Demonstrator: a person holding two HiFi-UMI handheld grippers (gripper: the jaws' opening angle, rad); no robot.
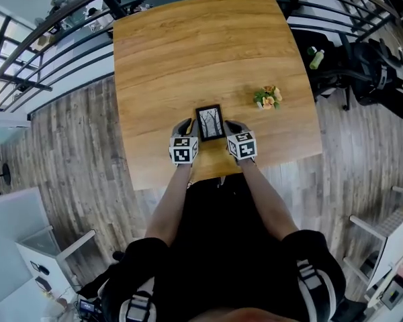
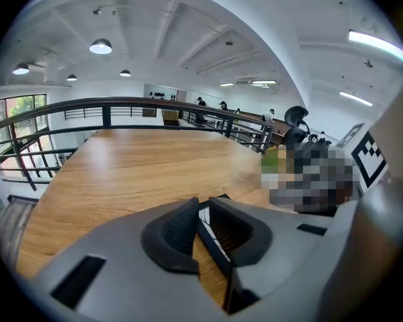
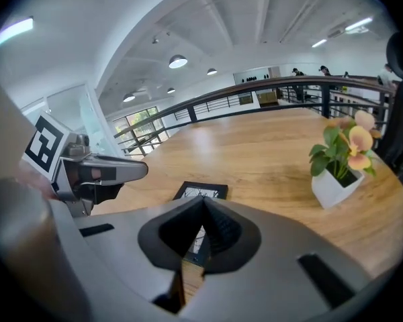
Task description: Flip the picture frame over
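Picture frame [image 1: 209, 122] is being gripped pre-flip, L tongs [image 2: 203, 204] pinching its edge, R tongs [image 3: 203, 202] closed beside it; next prob. needing lift & turnover off worktop [image 1: 188, 52].

Wooden table [image 1: 188, 52], black railing [image 2: 121, 102], grey plank floor [image 1: 74, 146], round ceiling lamps [image 2: 101, 45]
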